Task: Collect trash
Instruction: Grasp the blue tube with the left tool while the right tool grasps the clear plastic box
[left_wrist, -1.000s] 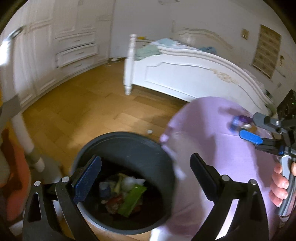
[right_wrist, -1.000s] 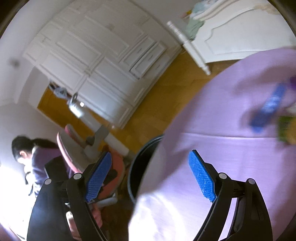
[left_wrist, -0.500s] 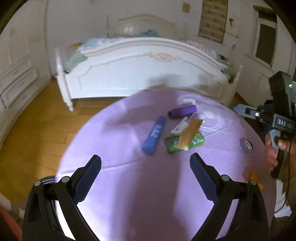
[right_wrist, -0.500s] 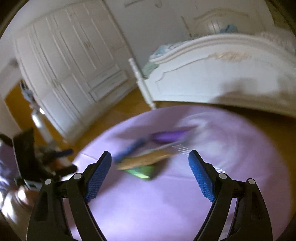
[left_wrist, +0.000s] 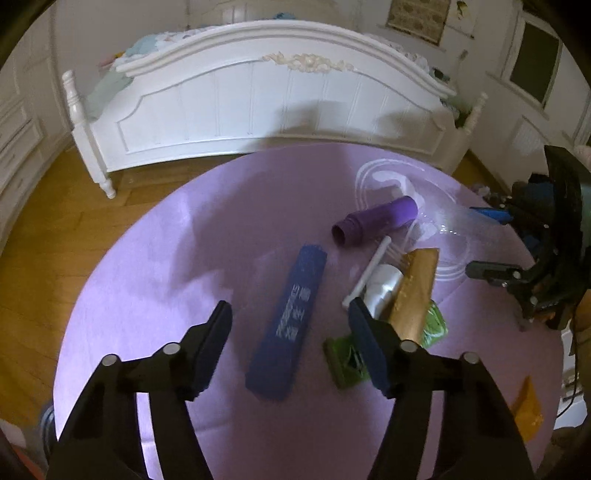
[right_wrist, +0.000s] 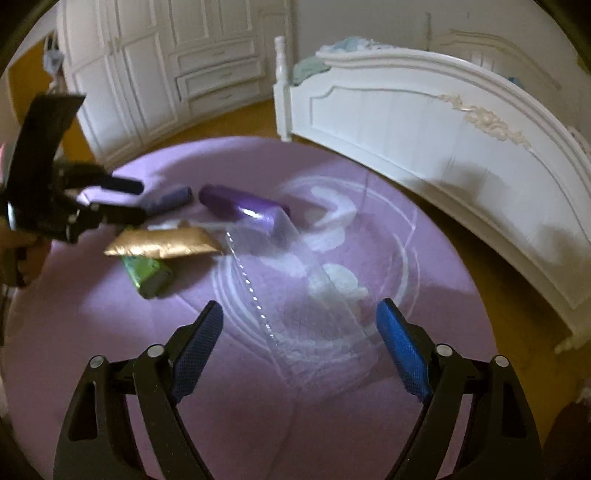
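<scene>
Trash lies on a round purple table (left_wrist: 184, 280). A long blue packet (left_wrist: 291, 325) lies between the fingers of my open left gripper (left_wrist: 290, 317), which hovers just above it. Beside it are a purple bottle (left_wrist: 376, 219), a white tube (left_wrist: 380, 290), a gold wrapper (left_wrist: 415, 291) and a green wrapper (left_wrist: 432, 325). My open right gripper (right_wrist: 299, 325) hovers over a clear plastic tray (right_wrist: 299, 302). The right wrist view also shows the purple bottle (right_wrist: 243, 208), gold wrapper (right_wrist: 162, 242), green wrapper (right_wrist: 147, 275) and the left gripper (right_wrist: 125, 197).
A white bed footboard (left_wrist: 258, 103) stands behind the table. White wardrobes (right_wrist: 155, 66) line the far wall over a wooden floor (left_wrist: 37, 240). An orange scrap (left_wrist: 526, 410) lies at the table's right edge. The right gripper's body (left_wrist: 546, 258) shows at the right.
Both grippers swung from the black bin and floor back over the table. The left one lowered over the blue packet, the right one over the clear tray.
</scene>
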